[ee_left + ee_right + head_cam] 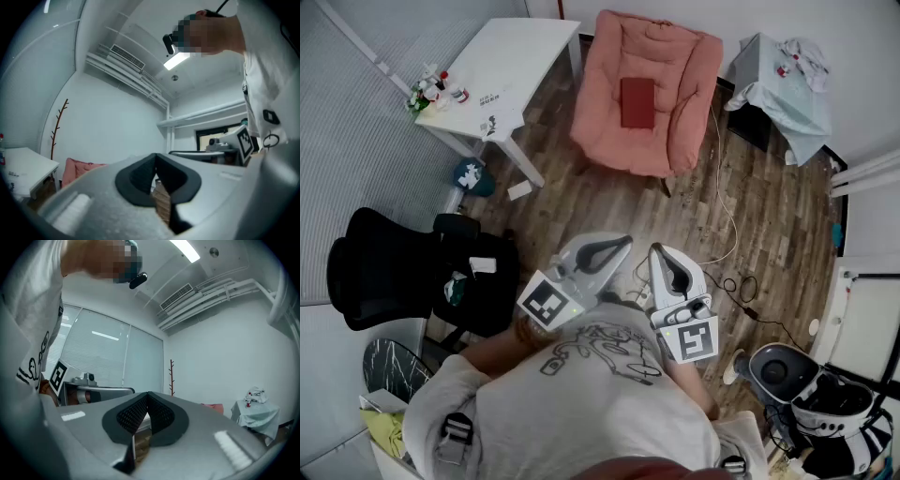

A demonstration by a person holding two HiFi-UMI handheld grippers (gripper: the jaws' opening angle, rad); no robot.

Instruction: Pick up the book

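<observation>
Close to the person's chest, the left gripper [617, 246] and right gripper [662, 255] point out side by side, jaws pressed together on nothing.
Smooth grey shells taper to black pads [131, 416] with a fine dotted grain, meeting in a narrow point; brown plank floor [609, 202] lies beneath them; well beyond, the book [637, 101], flat, dark red and rectangular, lies on the seat of a soft, padded pink armchair [698, 84]; a white square-topped table [516, 61] stands left of the chair; a stand draped in pale cloth [769, 84] stands to its right.
</observation>
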